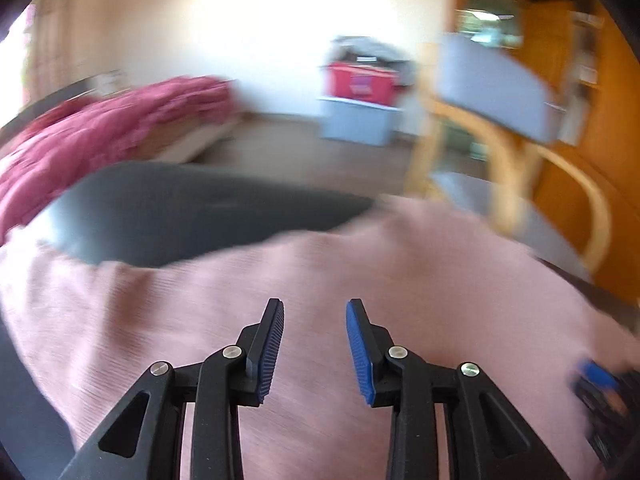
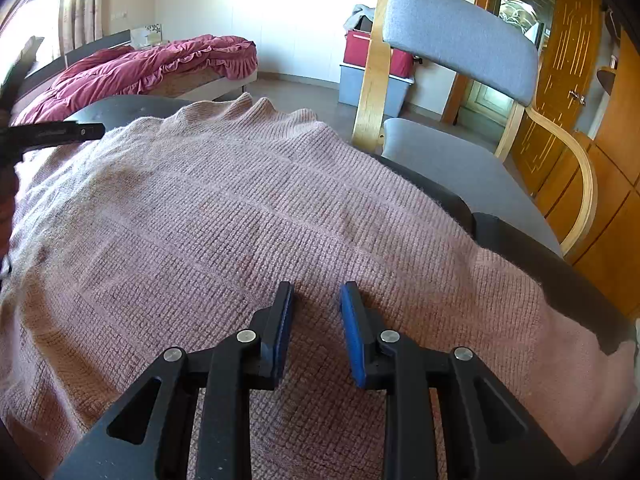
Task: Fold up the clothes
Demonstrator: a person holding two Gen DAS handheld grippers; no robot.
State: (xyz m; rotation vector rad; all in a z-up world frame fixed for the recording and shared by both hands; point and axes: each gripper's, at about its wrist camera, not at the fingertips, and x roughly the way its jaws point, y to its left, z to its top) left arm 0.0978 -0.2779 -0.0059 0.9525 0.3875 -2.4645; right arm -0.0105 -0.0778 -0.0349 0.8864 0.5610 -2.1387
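A pink knitted sweater lies spread over a dark table. It also shows, blurred, in the left wrist view. My right gripper is open and empty, its fingertips low over the sweater's near part. My left gripper is open and empty above the sweater. A blurred piece of the other gripper shows at the right edge of the left wrist view, and a black gripper part reaches in at the left of the right wrist view.
A grey-cushioned wooden chair stands just beyond the table's right side. A bed with a crimson blanket is at the back left. A red box on a grey bin stands by the far wall. Wooden cabinets line the right.
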